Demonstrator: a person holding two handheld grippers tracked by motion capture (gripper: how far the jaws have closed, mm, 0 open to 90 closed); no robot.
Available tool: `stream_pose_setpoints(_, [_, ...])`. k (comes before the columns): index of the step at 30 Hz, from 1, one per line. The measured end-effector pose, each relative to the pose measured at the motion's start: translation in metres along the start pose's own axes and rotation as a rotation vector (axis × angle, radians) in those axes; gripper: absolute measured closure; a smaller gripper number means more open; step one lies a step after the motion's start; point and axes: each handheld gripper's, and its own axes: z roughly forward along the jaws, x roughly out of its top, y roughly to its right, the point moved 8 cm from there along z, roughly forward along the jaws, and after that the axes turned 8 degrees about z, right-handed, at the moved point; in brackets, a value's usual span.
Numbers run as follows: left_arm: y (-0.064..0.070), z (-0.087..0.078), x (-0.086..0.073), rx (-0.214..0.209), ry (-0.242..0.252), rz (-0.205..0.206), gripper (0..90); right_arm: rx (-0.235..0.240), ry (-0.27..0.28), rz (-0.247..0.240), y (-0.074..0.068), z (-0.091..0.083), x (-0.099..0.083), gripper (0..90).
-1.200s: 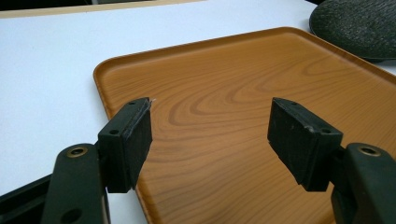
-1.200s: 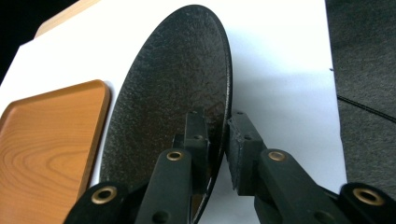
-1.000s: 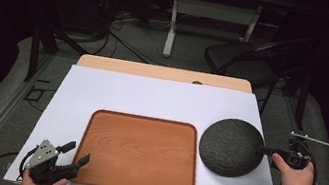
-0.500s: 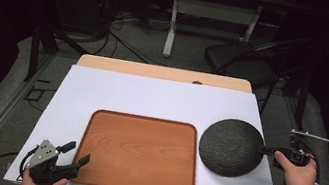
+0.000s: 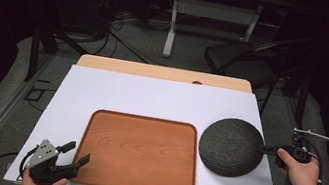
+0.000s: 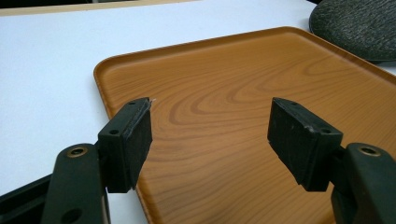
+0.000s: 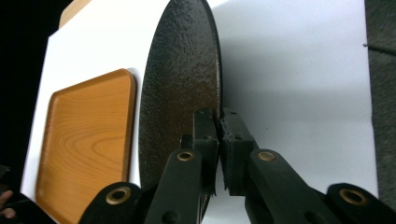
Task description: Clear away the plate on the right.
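A brown wooden tray (image 5: 139,154) lies on the white table cover, near the front edge. Just to its right is a round black textured plate (image 5: 230,146). My right gripper (image 5: 267,150) is shut on the plate's right rim, and the right gripper view shows the pads (image 7: 208,130) pinching the plate (image 7: 177,79) edge-on, with the tray (image 7: 84,140) beyond it. My left gripper (image 5: 75,156) is open at the tray's front left corner. In the left gripper view its jaws (image 6: 210,135) stand wide apart over the tray (image 6: 233,93), empty, with the plate (image 6: 359,23) at the far right.
The white cover (image 5: 151,98) has bare room behind the tray. A strip of wooden tabletop (image 5: 165,73) shows at the back edge. Beyond the table are a black chair (image 5: 249,61), a stand and cables on the floor.
The right hand has shifted very slightly. The plate, tray and left gripper are where they were.
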Motion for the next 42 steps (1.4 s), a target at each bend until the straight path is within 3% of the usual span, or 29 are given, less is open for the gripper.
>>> stream_pose_setpoints(16, [0.000,0.000,0.000,-0.001,-0.002,0.000,30.8,0.016,0.006,0.059,-0.001,0.002,0.003,87.7])
stream_pose_setpoints(28, [0.000,0.000,0.000,-0.002,-0.002,0.000,30.8,-0.010,0.003,0.043,-0.008,0.001,0.006,87.7])
stream_pose_setpoints(36, [0.000,0.000,0.000,-0.003,-0.003,0.001,30.8,-0.071,-0.003,-0.020,-0.025,-0.003,0.010,87.7])
stream_pose_setpoints(42, [0.000,0.000,0.000,-0.004,-0.003,0.001,30.8,-0.140,-0.008,-0.094,-0.049,-0.005,0.015,87.6])
